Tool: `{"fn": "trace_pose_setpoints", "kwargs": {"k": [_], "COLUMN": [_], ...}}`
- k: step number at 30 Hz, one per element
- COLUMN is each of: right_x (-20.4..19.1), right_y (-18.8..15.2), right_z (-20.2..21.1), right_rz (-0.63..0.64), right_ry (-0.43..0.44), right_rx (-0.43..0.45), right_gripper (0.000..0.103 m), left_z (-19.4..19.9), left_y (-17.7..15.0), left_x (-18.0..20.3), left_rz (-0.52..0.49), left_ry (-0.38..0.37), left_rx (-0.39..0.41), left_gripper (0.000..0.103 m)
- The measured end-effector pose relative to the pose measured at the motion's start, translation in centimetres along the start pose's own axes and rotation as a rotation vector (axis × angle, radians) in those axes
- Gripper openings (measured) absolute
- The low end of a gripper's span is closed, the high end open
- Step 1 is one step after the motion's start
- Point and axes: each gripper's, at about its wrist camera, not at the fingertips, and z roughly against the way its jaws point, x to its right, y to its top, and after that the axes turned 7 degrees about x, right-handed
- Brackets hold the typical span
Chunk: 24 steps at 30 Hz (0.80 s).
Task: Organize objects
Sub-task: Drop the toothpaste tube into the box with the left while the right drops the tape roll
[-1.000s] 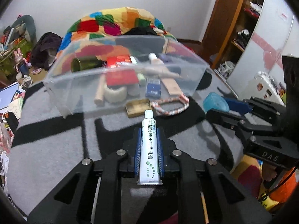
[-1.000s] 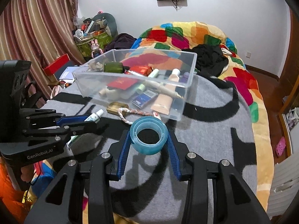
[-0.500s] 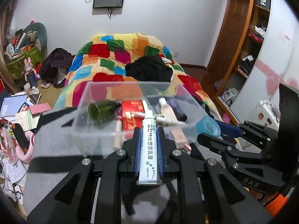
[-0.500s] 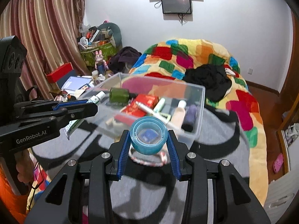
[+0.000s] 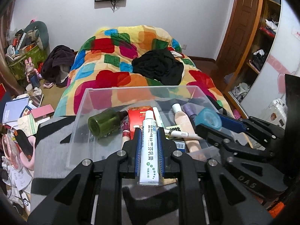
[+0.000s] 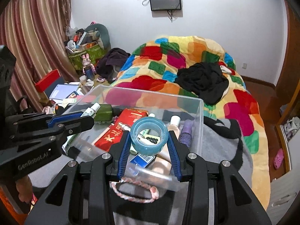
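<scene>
My left gripper is shut on a white ointment tube, cap pointing forward, held over the near side of a clear plastic bin. My right gripper is shut on a blue roll of tape, also above the bin. The bin holds a green bottle, a red packet, a beige bottle, a purple bottle, a pen and a blue card. In the left wrist view the right gripper with the tape shows at right; the left gripper with the tube appears at left in the right wrist view.
The bin rests on a grey and black blanket. A braided pink and white cord lies in front of the bin. Beyond are a patchwork quilt with black clothes, floor clutter at left and shelves at right.
Both grippers have risen and moved forward from in front of the bin to above its inside, each keeping its hold; the bin now sits lower and closer in both views.
</scene>
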Motion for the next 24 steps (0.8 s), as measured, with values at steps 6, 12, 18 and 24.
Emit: {"fn": "trace_pose_setpoints", "kwargs": {"k": [6, 12, 18, 24], "right_x": [0.2, -0.3, 0.0, 0.6], "right_y": [-0.1, -0.6, -0.5, -1.2], "right_z": [-2.2, -2.2, -0.4, 2.3], "right_rz": [-0.014, 0.011, 0.013, 0.015], "right_ry": [0.002, 0.023, 0.034, 0.037], "right_rx": [-0.046, -0.069, -0.042, -0.012], "right_gripper": [0.036, 0.037, 0.037, 0.039], "left_z": [-1.6, -2.2, -0.5, 1.7], "left_y": [0.3, -0.1, 0.0, -0.3], "left_x": [-0.1, -0.3, 0.3, 0.4], "left_rz": [-0.005, 0.004, -0.017, -0.016], "left_ry": [0.024, 0.029, 0.015, 0.007], "left_rx": [-0.02, -0.03, 0.0, 0.035], "left_gripper": [0.016, 0.016, 0.019, 0.034]}}
